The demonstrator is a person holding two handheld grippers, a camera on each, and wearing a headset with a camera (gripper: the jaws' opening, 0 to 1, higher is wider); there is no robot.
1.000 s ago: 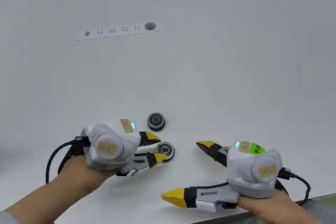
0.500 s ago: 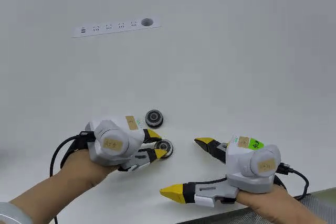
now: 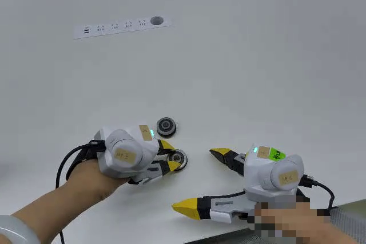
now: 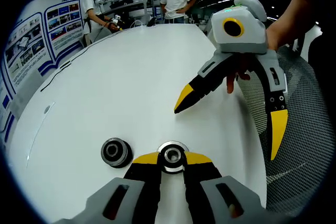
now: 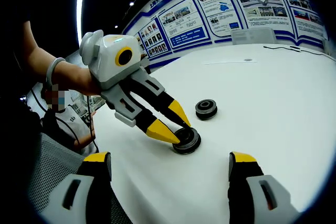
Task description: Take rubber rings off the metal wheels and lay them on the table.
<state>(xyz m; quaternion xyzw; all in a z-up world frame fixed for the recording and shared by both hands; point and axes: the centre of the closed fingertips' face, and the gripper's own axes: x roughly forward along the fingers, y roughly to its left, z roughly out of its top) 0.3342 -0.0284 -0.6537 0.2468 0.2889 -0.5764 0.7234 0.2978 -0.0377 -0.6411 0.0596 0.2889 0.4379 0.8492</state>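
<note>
Left gripper fingers pinch a wheel. A second wheel lies just beside them. Right gripper fingers gape wide, facing them.

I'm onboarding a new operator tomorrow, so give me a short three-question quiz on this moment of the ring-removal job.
1. True or false: the right gripper is open, with nothing between its jaws.
2. How many metal wheels rest on the table? A) one B) two C) four
3. Fill in: the left gripper grips the wheel lying ___ the power strip (nearer to / farther from).
Key: 1 true. 2 B: the held wheel and the free wheel. 3 farther from.
</note>
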